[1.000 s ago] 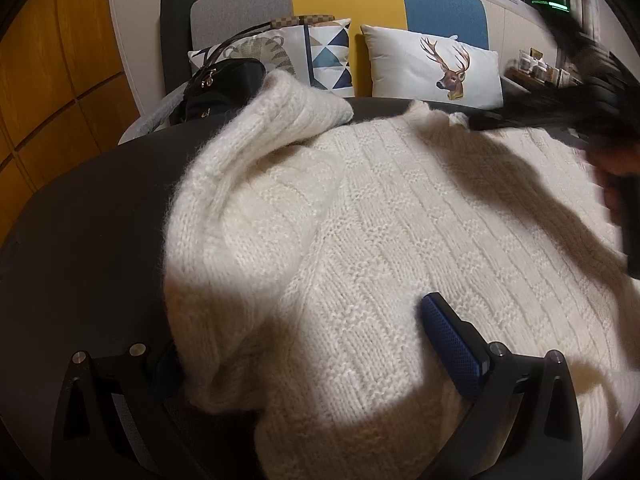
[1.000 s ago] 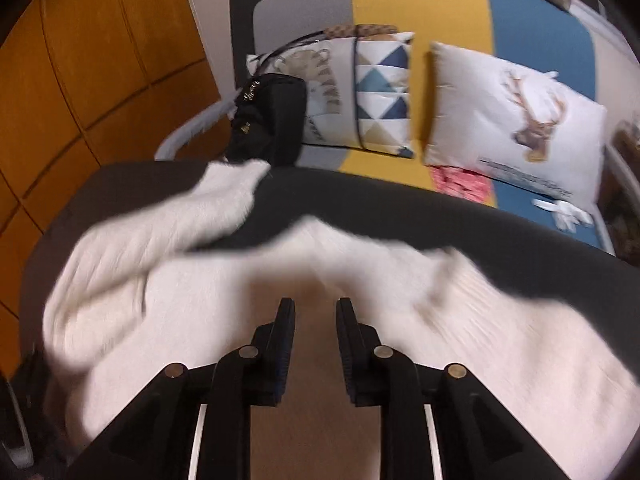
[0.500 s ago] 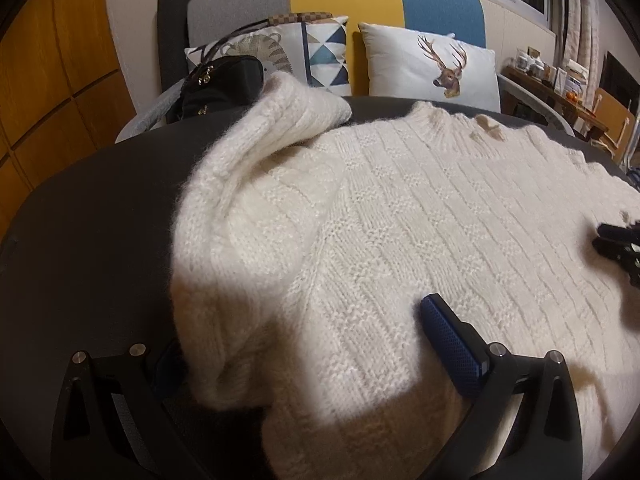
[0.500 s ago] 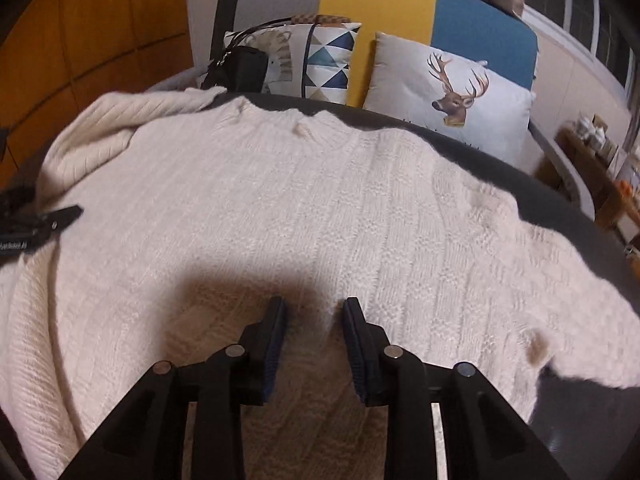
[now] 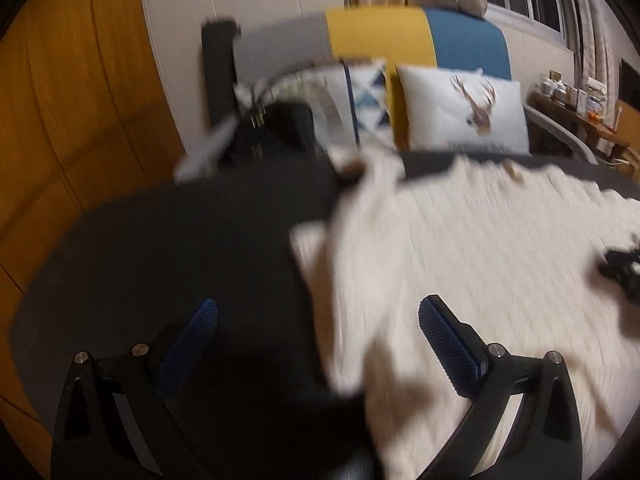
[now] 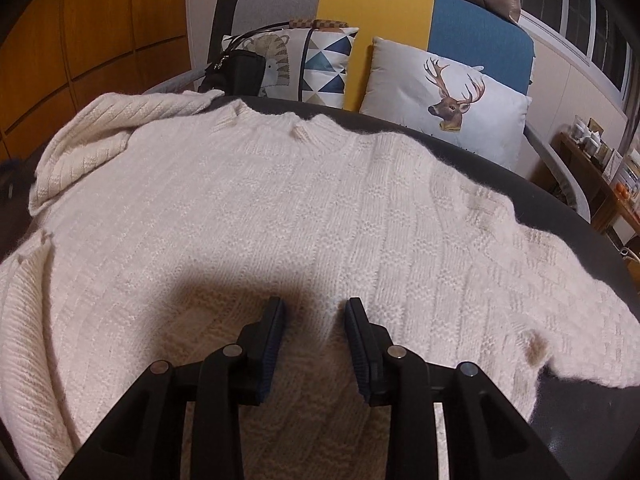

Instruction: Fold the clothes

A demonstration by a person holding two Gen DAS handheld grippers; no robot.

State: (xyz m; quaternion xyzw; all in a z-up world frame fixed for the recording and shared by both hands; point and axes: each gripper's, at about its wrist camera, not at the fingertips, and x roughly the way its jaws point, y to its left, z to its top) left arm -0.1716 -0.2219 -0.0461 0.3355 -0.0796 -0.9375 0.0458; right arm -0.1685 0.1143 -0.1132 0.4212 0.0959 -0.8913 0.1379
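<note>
On dark round tabletop [image 6: 568,216], cream-white chunky-knit sweater [image 6: 280,208] spread flat, covering most of surface. Neckline toward far edge, nearest sofa; hem end toward cameras, so long axis running near to far. One ribbed sleeve [image 6: 120,128] folded in at far left, cuff reaching table's far rim; other sleeve stretching off toward right rim.

Left gripper [image 5: 316,320]: jaws spread wide, nothing gripped. Blue textured pad on left finger [image 5: 192,336] over bare dark table [image 5: 160,248]; right finger [image 5: 448,344] over knit. Sweater's left edge [image 5: 352,280] falling in gap between fingers, loose, pads not pressing it. View heavily blurred; contact with cloth cannot be told.

Right gripper [image 6: 316,312]: jaws parted moderately, recently widened a little. Nothing pinched between pads. Blue-faced fingers [image 6: 276,332] low over middle of sweater's body, shadow directly beneath; whether tips touch knit cannot be told. Tip of same gripper visible as dark shape at right edge of left view [image 5: 620,268], over knit.

Behind table, left to right: orange-brown wood panelling [image 6: 100,40]; black handbag with metal fittings [image 6: 236,72] on sofa seat; white cushion with blue triangle print [image 6: 324,64]; grey-yellow-blue panelled sofa back [image 6: 376,16]; white cushion with stag head print [image 6: 448,96]; low wooden side shelf with small jars [image 6: 592,148] at far right.
</note>
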